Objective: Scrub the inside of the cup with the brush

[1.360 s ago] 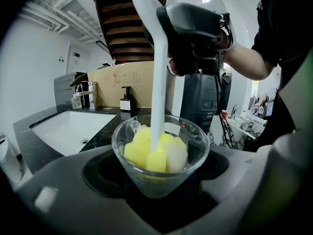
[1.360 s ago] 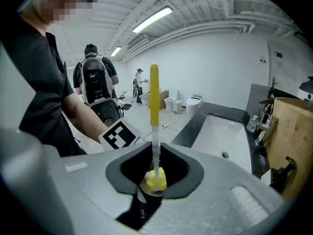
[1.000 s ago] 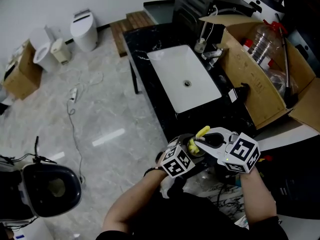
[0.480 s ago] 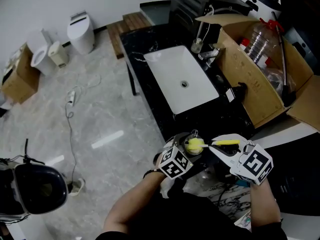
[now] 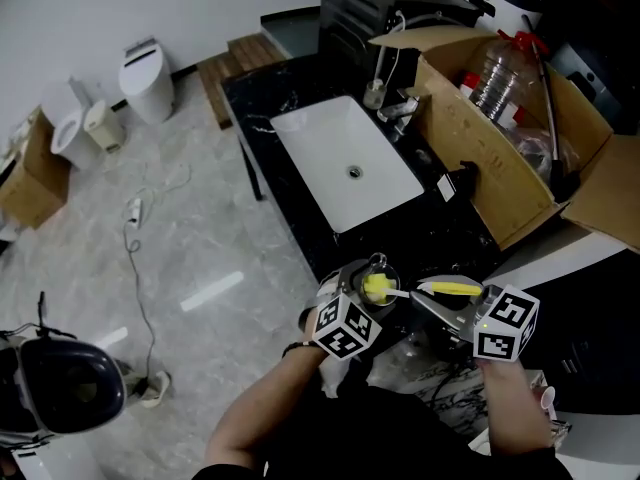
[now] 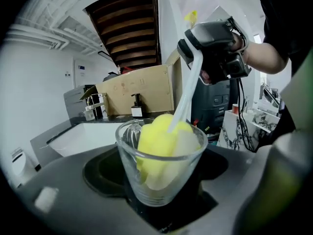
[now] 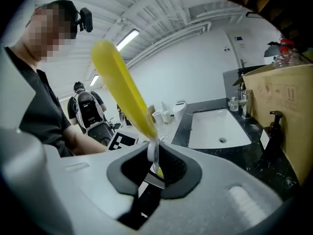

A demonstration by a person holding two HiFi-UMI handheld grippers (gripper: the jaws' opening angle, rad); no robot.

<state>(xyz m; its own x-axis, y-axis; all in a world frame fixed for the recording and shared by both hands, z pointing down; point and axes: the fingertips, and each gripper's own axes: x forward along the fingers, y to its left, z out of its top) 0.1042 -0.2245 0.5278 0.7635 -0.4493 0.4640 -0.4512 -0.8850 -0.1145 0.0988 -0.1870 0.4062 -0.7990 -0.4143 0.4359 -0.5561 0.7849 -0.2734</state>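
Observation:
A clear glass cup (image 6: 146, 182) sits clamped between the jaws of my left gripper (image 6: 161, 192), which is shut on it. In the head view the cup (image 5: 379, 266) is just past the left gripper (image 5: 366, 288). The brush's yellow sponge head (image 6: 157, 142) fills the cup. Its white stem (image 6: 189, 87) rises to my right gripper (image 6: 213, 43). The right gripper (image 7: 152, 164) is shut on the brush where the stem meets the yellow handle (image 7: 122, 89); its jaws have just been closing on it. From above, the handle (image 5: 450, 289) lies level, by the right gripper (image 5: 428, 302).
A white sink basin (image 5: 345, 163) is set in the black counter (image 5: 300, 78) ahead, with a faucet (image 5: 400, 110). An open cardboard box (image 5: 490, 153) holding a plastic bottle stands at the right. A soap dispenser (image 7: 273, 131) stands by it. A scooter (image 5: 55, 388) is parked on the marble floor.
The right gripper has swung to the right and rolled. The yellow handle has tipped from pointing up and left to lying level toward the right. The sponge head stays in the cup.

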